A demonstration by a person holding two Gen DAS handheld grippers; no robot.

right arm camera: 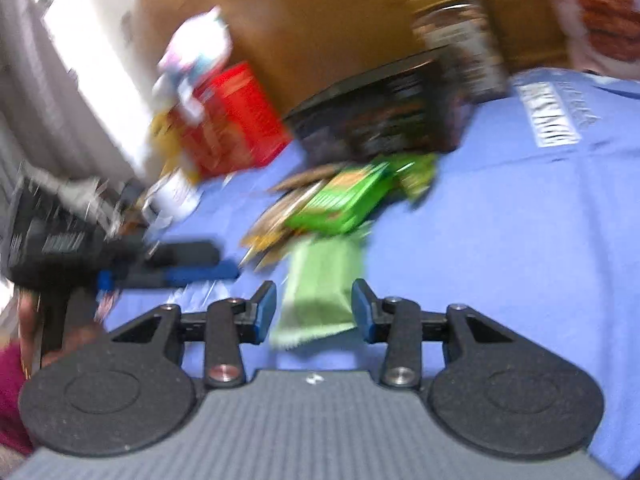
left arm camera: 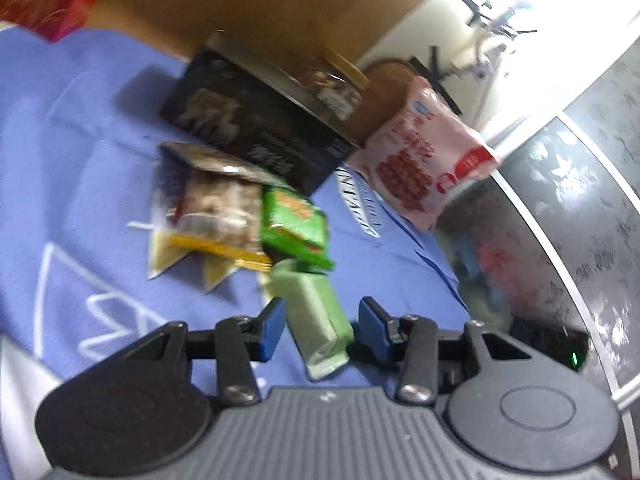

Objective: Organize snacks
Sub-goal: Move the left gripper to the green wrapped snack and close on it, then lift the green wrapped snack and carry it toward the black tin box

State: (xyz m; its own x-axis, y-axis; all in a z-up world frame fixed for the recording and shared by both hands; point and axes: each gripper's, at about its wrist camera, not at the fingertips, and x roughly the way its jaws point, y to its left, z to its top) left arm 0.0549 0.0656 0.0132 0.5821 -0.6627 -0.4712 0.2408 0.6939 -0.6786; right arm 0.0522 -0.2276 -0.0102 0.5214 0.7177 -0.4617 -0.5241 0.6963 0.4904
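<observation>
Both tools agape, holding nothing | left tool (left arm camera: 320,330) and right tool (right arm camera: 314,312) straddle pale-green packet (left arm camera: 316,320) | 12 o'clock: bright-green pack (left arm camera: 294,226) | judged light, soft, crinkly, slippery; pinch mid-body across width.

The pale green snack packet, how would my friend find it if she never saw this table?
Start at the blue cloth and find the black box. Nearer lies a bright green packet, and the pale green snack packet lies just past it. It is the only plain, pale one.
</observation>
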